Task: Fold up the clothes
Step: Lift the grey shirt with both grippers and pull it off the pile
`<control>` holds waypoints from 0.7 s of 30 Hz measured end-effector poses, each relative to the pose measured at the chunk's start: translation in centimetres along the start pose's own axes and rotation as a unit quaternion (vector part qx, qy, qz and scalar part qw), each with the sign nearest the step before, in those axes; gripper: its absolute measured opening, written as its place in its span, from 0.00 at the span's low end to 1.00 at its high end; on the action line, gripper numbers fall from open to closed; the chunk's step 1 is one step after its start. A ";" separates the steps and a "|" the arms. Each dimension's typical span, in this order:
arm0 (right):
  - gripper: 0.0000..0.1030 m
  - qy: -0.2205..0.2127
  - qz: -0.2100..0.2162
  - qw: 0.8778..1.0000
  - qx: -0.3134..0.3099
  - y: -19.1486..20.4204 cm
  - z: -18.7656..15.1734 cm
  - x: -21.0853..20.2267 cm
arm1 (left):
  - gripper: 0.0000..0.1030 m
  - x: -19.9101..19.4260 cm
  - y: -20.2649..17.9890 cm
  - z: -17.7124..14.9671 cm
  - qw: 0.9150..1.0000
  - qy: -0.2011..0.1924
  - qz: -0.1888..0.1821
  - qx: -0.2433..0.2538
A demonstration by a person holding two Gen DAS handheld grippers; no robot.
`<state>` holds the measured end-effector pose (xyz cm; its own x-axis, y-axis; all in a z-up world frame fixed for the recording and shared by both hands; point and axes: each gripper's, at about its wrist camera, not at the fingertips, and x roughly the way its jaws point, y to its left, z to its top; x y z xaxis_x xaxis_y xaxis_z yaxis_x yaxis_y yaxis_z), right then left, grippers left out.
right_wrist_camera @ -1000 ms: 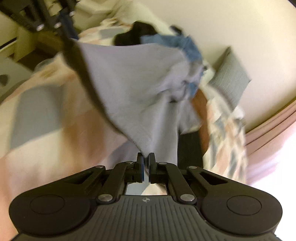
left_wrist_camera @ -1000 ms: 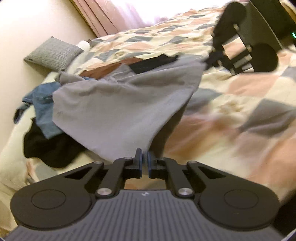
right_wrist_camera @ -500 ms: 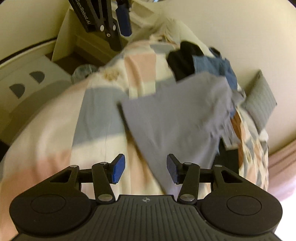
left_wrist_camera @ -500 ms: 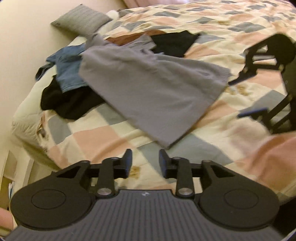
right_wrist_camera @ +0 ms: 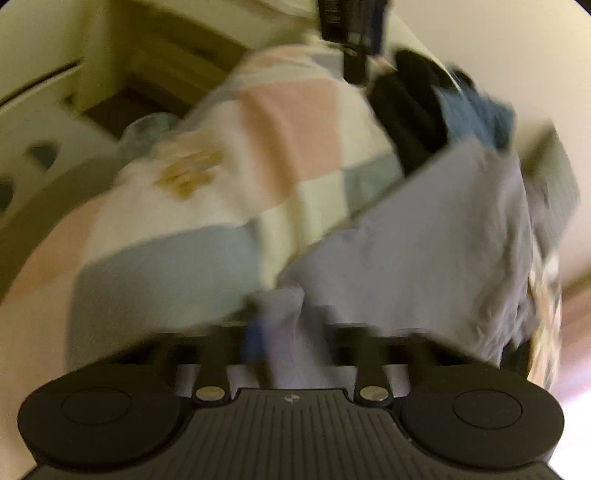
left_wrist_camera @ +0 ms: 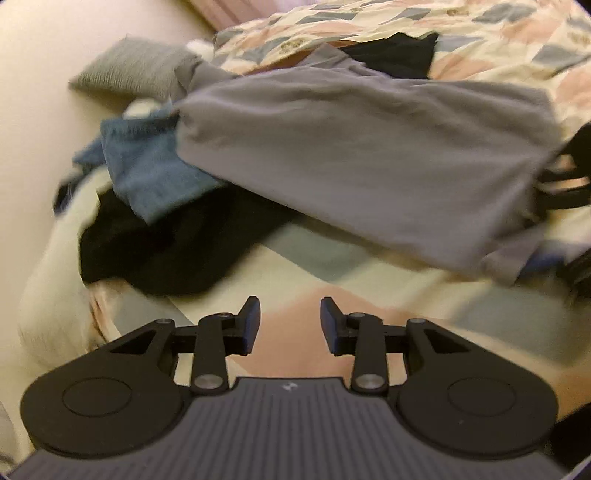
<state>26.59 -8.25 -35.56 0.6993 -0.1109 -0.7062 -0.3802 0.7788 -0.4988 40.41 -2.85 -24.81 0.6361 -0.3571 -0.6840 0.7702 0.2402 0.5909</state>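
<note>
A grey garment [left_wrist_camera: 369, 147] lies spread across the patchwork quilt [left_wrist_camera: 369, 321]. My left gripper [left_wrist_camera: 290, 306] hovers open over bare quilt just short of the garment's near edge, with nothing between its fingers. In the blurred right wrist view, a near corner of the grey garment [right_wrist_camera: 424, 240] runs back between the fingers of my right gripper [right_wrist_camera: 291, 332], which is shut on it. The right gripper [left_wrist_camera: 569, 184] also shows as a dark shape at that garment's right edge. The left gripper [right_wrist_camera: 351, 29] hangs at the top of the right wrist view.
A blue garment [left_wrist_camera: 147, 170] and a black one [left_wrist_camera: 166, 251] lie heaped at the bed's left edge. Another black piece [left_wrist_camera: 395, 51] sits behind the grey one. A grey pillow [left_wrist_camera: 133, 70] leans by the wall. Pale bedside furniture [right_wrist_camera: 110, 74] stands beyond the bed's corner.
Both grippers let go of the lifted grey garment, and it dropped flat on the bed. The left gripper then swung toward the clothes heap, still open. The right one sank and shut on the garment's near corner.
</note>
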 end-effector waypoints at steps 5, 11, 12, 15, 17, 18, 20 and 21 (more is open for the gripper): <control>0.00 0.009 -0.096 0.979 0.180 -7.8 0.1 -2.7 | 0.36 4.8 3.4 2.2 0.988 -0.067 0.046 0.132; 0.00 0.040 -0.195 0.935 0.292 -16.1 -3.8 -7.7 | 0.51 9.3 3.2 3.9 0.946 -0.128 0.067 0.291; 0.00 0.046 -0.200 0.932 0.299 -16.5 -4.3 -7.9 | 0.53 10.0 3.0 3.8 0.938 -0.132 0.069 0.314; 0.00 0.057 -0.209 0.924 0.317 -17.0 -5.3 -8.6 | 0.57 11.1 3.4 4.1 0.923 -0.146 0.084 0.346; 0.00 0.057 -0.209 0.923 0.319 -16.9 -5.4 -9.0 | 0.61 11.4 3.8 5.2 0.918 -0.161 0.085 0.352; 0.00 0.055 -0.208 0.923 0.319 -16.9 -5.0 -8.9 | 0.61 11.6 3.9 5.7 0.915 -0.169 0.085 0.357; 0.00 0.049 -0.206 0.924 0.319 -16.6 -4.4 -9.2 | 0.61 12.0 4.1 6.8 0.911 -0.181 0.080 0.361; 0.00 0.047 -0.209 0.923 0.320 -16.4 -4.1 -9.5 | 0.61 12.3 4.2 7.4 0.909 -0.183 0.077 0.366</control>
<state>23.66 -22.53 -22.74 0.6371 -0.5133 -0.5750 0.3665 0.8580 -0.3598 51.15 -12.89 -27.63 0.5720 -0.6791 -0.4602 0.3506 -0.3048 0.8855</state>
